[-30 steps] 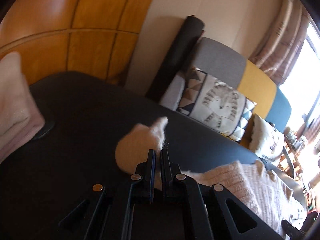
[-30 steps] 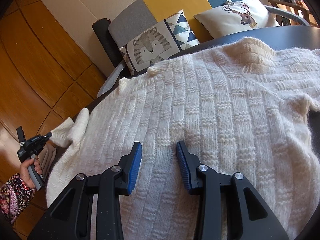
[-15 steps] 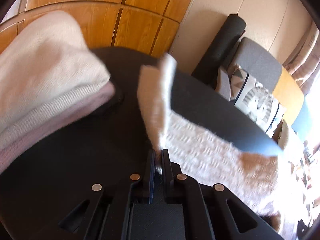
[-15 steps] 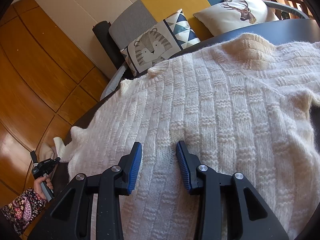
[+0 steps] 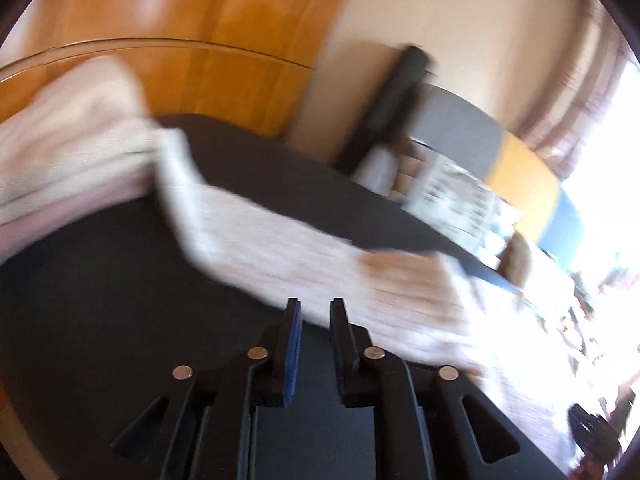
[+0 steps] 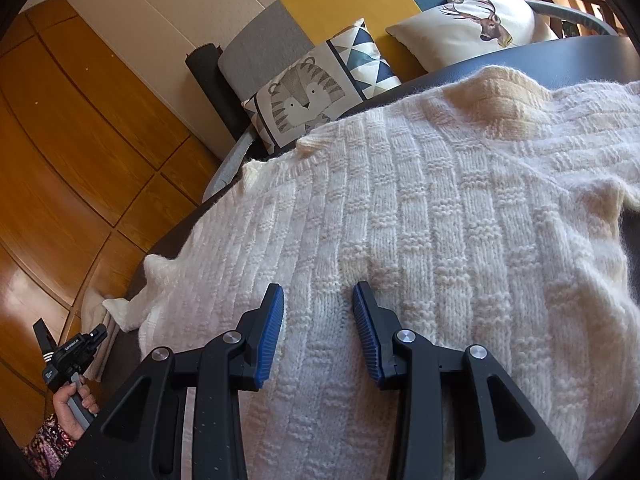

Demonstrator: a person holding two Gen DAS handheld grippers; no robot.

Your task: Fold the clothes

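Note:
A cream knitted sweater (image 6: 440,220) lies spread flat on the dark round table (image 6: 580,56). Its sleeve (image 5: 280,248) stretches out across the table in the blurred left wrist view, its cuff near a pile of folded clothes. My left gripper (image 5: 315,304) is open and empty just in front of the sleeve's near edge. It also shows in the right wrist view (image 6: 96,336), held in a hand at the lower left. My right gripper (image 6: 318,292) is open and hovers over the sweater's body.
A stack of folded pale clothes (image 5: 60,152) sits on the table's left side. A sofa with a tiger cushion (image 6: 304,96) and a deer cushion (image 6: 476,24) stands behind the table. Wooden panelling (image 6: 80,140) lines the left wall.
My left gripper has opened and let go of the sleeve, which now lies stretched flat on the table. My right gripper has stayed in place, open.

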